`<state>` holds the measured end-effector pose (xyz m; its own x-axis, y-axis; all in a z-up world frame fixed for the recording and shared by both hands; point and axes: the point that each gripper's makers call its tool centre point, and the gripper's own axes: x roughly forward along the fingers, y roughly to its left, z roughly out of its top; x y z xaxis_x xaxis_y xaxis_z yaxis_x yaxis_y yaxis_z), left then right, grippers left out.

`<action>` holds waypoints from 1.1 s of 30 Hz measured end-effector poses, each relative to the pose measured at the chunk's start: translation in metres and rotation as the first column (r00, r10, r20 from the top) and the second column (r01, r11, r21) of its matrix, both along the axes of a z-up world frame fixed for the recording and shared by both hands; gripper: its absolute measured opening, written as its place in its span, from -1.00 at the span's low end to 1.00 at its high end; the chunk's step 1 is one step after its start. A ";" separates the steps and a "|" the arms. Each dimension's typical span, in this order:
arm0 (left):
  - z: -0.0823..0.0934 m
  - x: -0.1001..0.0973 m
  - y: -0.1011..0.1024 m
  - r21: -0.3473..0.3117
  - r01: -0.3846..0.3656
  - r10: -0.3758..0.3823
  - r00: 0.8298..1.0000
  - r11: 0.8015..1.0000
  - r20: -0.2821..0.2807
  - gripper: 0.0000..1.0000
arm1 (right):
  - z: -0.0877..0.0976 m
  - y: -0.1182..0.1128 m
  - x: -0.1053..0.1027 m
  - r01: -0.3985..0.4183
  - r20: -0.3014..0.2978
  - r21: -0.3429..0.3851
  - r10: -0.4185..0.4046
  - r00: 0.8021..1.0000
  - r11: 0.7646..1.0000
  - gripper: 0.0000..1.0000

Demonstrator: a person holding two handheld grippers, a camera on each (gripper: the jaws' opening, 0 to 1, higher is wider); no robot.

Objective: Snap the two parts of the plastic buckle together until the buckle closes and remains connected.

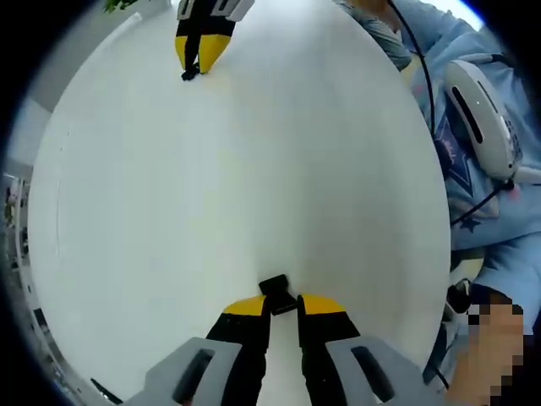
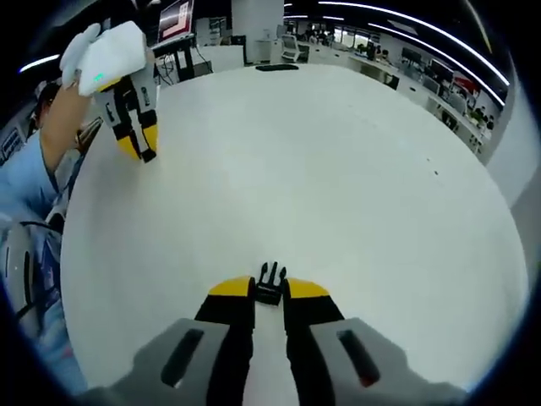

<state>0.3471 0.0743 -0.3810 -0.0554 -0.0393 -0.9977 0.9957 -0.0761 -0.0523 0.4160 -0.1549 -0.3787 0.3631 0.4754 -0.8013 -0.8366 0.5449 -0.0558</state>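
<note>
My left gripper (image 1: 283,303) is shut on a black buckle part (image 1: 275,285) with a blunt, boxy end, held just above the white table (image 1: 211,186). My right gripper (image 2: 269,292) is shut on the other black buckle part (image 2: 270,275), whose prongs stick out past the yellow fingertips. In the left gripper view the right gripper (image 1: 201,55) is far across the table with its part (image 1: 191,73) at its tip. The right gripper view has the left gripper (image 2: 139,142) at upper left, a small black piece (image 2: 149,156) at its tip. The two parts are wide apart.
A person in light blue clothes (image 1: 482,220) stands at the table's edge, with a white device (image 1: 482,110) and a black cable on the chest. Beyond the white table (image 2: 338,169) are office desks and monitors (image 2: 177,21).
</note>
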 end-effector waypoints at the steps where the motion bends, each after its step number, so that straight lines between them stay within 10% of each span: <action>1: 0.000 0.000 0.000 0.001 0.002 -0.002 1.000 1.000 0.000 -0.77 | 0.000 0.000 0.000 -0.011 0.001 -0.004 0.011 1.000 1.000 -0.75; 15: 0.001 0.007 0.001 -0.019 -0.112 0.112 0.994 0.994 0.001 -0.69 | 0.000 0.001 -0.001 -0.079 0.009 -0.019 0.079 0.997 0.997 -0.76; 33: 0.000 0.011 0.005 -0.018 -0.075 0.075 0.997 0.997 0.021 -0.77 | 0.001 0.002 -0.013 -0.191 -0.010 -0.085 0.191 0.982 0.978 -0.77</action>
